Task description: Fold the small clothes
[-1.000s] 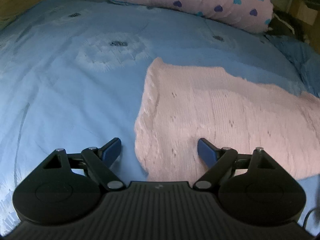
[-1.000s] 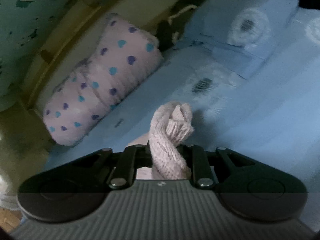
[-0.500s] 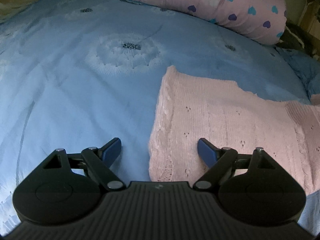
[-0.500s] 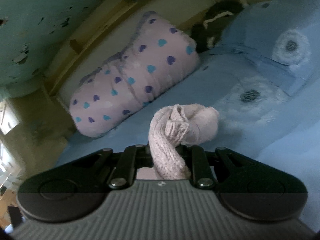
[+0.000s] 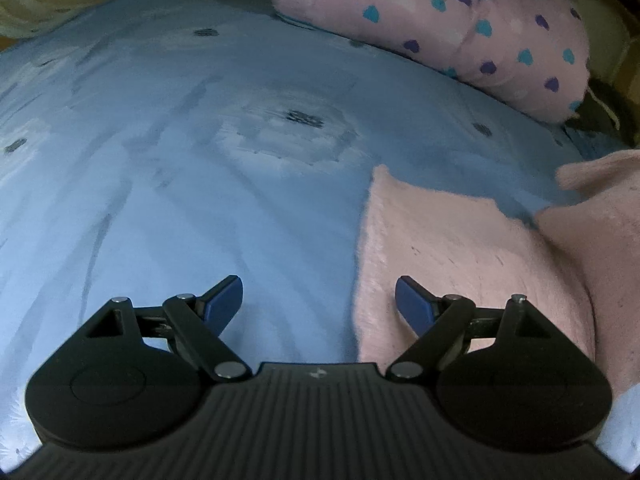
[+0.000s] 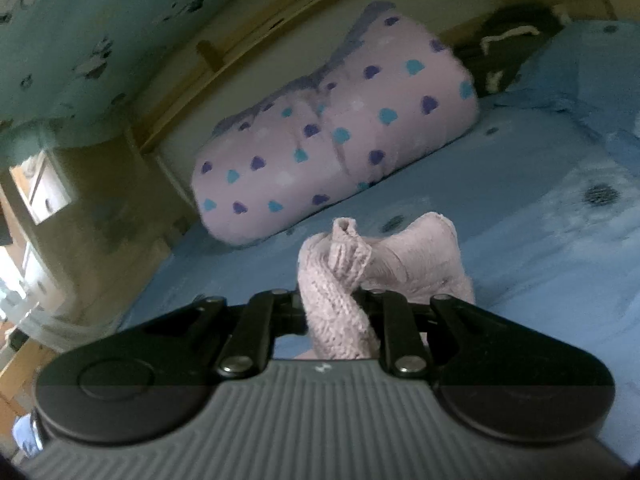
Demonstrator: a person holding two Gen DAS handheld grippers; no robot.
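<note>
Blue bed (image 5: 168,184), heart-print pillow (image 5: 460,28) far ahead. Left tongs (image 5: 319,300) spread wide, empty — pink knit garment (image 5: 460,256) under their right finger. Right tongs (image 6: 334,300) clamped on a bunched fold of it.

Hovering with jaws spread wide: left gripper (image 5: 319,300), over blue bedsheet (image 5: 168,184). Lying flat just beside right fingertip (image 5: 412,304): pink knitted garment (image 5: 460,252). Resting at far edge: heart-print pillow (image 5: 440,20).

The pink knit garment (image 5: 460,264) runs off the frame's right edge. Bunched knit hides the right gripper (image 6: 334,300) jaws' tips. Bedsheet (image 5: 180,184) pattern smeared.
</note>
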